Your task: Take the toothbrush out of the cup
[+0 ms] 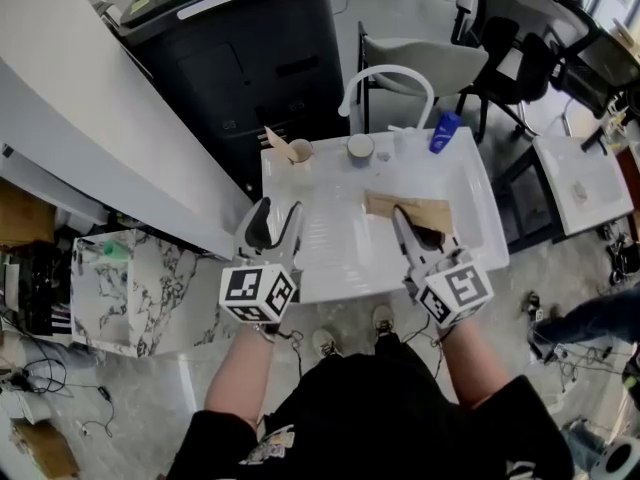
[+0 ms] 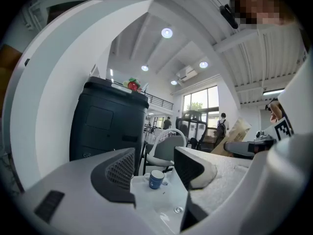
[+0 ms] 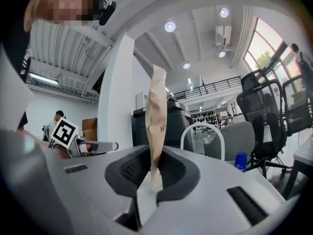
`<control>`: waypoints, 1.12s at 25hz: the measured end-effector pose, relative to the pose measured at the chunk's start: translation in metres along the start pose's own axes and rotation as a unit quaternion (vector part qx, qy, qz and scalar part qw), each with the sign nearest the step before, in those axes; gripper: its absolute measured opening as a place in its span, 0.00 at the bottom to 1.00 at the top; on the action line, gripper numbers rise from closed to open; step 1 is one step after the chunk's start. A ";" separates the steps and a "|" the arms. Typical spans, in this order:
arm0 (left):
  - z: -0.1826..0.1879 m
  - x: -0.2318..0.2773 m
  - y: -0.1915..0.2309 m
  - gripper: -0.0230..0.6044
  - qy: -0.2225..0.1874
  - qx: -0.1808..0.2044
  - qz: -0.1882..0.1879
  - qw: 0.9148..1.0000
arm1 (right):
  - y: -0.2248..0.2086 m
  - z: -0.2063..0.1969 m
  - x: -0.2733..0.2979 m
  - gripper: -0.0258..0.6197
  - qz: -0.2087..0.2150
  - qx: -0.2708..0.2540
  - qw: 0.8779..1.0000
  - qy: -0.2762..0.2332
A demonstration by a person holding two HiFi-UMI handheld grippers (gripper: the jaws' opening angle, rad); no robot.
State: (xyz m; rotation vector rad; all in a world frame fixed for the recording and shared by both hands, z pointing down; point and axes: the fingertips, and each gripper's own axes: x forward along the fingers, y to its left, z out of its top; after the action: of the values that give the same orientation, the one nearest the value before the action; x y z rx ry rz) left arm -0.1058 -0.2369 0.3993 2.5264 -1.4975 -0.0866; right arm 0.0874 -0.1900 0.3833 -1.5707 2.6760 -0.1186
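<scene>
I had the left gripper [image 1: 275, 218] at the lower left of the white worktop [image 1: 340, 258], its jaws spread with nothing between them; through the gap I saw only a small blue cup [image 2: 156, 178] standing farther off. The right gripper [image 1: 415, 230], at the lower right, had its jaws pinching the edge of a brown paper bag [image 3: 157, 116], which lay across the middle of the worktop. The toothbrush [image 1: 277, 140] was in the cup [image 1: 299, 152] at the worktop's upper left corner, well apart from both grippers.
</scene>
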 end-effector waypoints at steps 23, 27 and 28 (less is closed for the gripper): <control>-0.040 0.104 0.098 0.41 0.031 -0.054 0.063 0.996 | -0.032 -0.031 0.049 0.10 0.010 0.011 0.999 0.044; -0.059 0.124 0.115 0.41 0.046 -0.076 0.074 0.993 | -0.035 -0.040 0.062 0.10 0.018 0.013 0.998 0.058; -0.063 0.130 0.119 0.41 0.050 -0.078 0.077 0.993 | -0.036 -0.044 0.065 0.10 0.019 0.015 0.998 0.062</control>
State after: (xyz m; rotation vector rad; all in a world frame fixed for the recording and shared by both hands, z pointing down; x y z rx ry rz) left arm -0.1355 -0.3960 0.4923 2.2514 -1.5746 -0.0501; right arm 0.0842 -0.2620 0.4302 -1.5515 2.7812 -0.2622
